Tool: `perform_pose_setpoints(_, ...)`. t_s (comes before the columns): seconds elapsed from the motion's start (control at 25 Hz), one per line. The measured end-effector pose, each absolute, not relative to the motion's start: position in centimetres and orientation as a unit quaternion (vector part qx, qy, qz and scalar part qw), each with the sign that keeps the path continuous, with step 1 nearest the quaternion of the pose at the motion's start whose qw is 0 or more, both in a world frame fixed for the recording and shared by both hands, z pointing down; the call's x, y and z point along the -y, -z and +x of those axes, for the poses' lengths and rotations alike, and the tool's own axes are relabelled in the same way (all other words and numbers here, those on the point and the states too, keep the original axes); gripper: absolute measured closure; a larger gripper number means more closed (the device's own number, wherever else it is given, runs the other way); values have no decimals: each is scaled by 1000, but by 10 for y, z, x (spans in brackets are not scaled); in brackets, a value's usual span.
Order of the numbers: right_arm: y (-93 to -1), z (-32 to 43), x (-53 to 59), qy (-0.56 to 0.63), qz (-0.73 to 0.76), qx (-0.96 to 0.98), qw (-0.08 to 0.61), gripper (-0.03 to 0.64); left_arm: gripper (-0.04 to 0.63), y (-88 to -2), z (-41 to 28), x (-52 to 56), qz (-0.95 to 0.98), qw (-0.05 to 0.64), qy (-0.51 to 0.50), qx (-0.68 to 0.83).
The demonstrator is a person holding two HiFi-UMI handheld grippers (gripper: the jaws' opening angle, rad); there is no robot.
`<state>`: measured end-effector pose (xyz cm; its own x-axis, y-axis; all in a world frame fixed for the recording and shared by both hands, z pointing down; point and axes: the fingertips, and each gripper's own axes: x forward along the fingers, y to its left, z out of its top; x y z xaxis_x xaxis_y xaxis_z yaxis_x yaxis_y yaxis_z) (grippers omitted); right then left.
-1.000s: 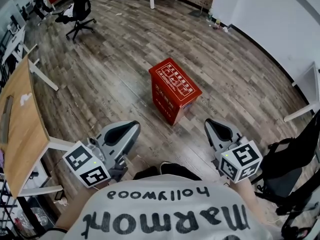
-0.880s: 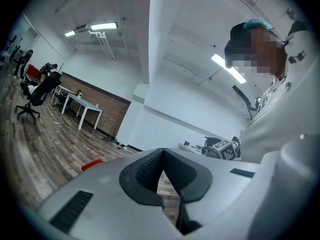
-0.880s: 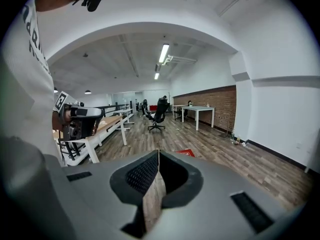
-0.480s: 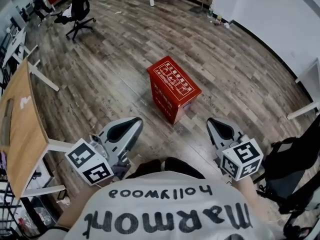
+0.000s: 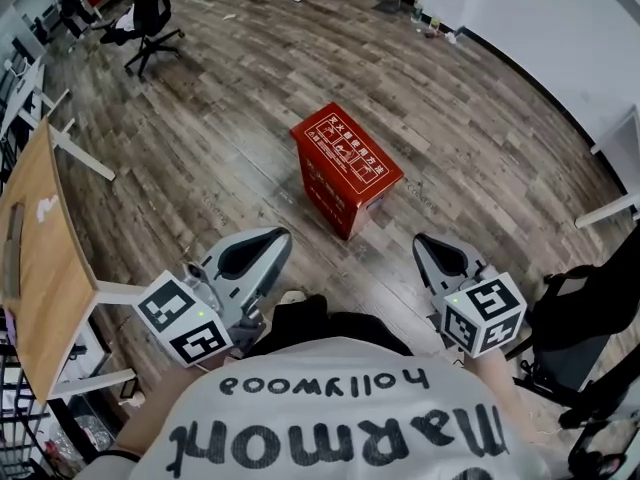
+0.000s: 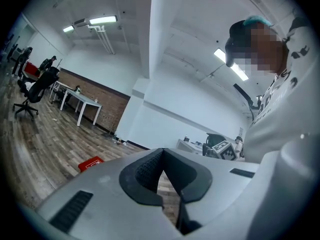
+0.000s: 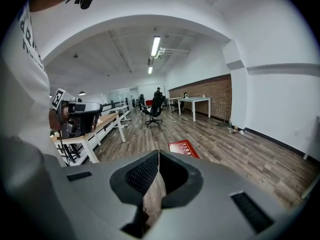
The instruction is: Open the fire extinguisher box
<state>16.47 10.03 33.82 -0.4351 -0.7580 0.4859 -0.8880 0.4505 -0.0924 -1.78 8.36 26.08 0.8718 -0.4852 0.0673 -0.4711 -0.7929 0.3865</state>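
Head view is showing the left tongs (image 5: 274, 238) creeping forward, pressed together and empty. Ahead, the red fire extinguisher box (image 5: 345, 173) is still sitting closed on the floor (image 5: 200, 148), well apart from both. The right tongs (image 5: 424, 244), likewise pressed together, are barely shifting, so the approach is only beginning.

Your right gripper (image 7: 158, 156) has its jaws closed, tips pressed together, and only floor (image 7: 240, 159) shows through the slot behind them. Just past the tips and slightly to their right, the red box (image 7: 184, 148) sits on the wood, printed top up, apart from the jaws. Well to the left of the jaws your left gripper (image 7: 80, 118) is level, in front of a desk (image 7: 107, 121). Far beyond the tips stand a chair (image 7: 156, 109) and a white table (image 7: 194, 103).
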Motion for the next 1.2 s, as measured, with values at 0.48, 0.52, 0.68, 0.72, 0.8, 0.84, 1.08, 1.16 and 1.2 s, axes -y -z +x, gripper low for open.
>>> perform_pose_setpoints(0.48,-356,133,-47,-201,509,809,214,606,591,-285,-34,-26,949,242,2,204)
perform_pose_setpoints(0.52,-355,131,-40,-201,511,808,214,606,591,-287,-34,-21,949,248,-2,196)
perform_pose_setpoints(0.68,-360,121,-16,-211,524,799,207,606,591,-293,-34,1,951,259,-17,171)
perform_pose_setpoints(0.72,-362,120,-11,-215,527,796,206,606,591,-293,-35,9,951,259,-18,167)
perform_pose_setpoints(0.8,-367,118,-4,-224,532,790,208,606,591,-294,-37,25,952,260,-21,158)
perform_pose_setpoints(0.84,-369,117,-2,-228,535,786,209,606,591,-294,-37,32,953,260,-23,153)
perform_pose_setpoints(1.08,-387,118,21,-258,553,761,219,606,591,-303,-36,73,954,274,-28,123)
perform_pose_setpoints(1.16,-394,116,30,-273,558,754,211,606,591,-312,-33,77,952,283,-39,106)
perform_pose_setpoints(1.2,-398,116,34,-281,561,751,206,606,591,-317,-31,78,951,289,-45,97)
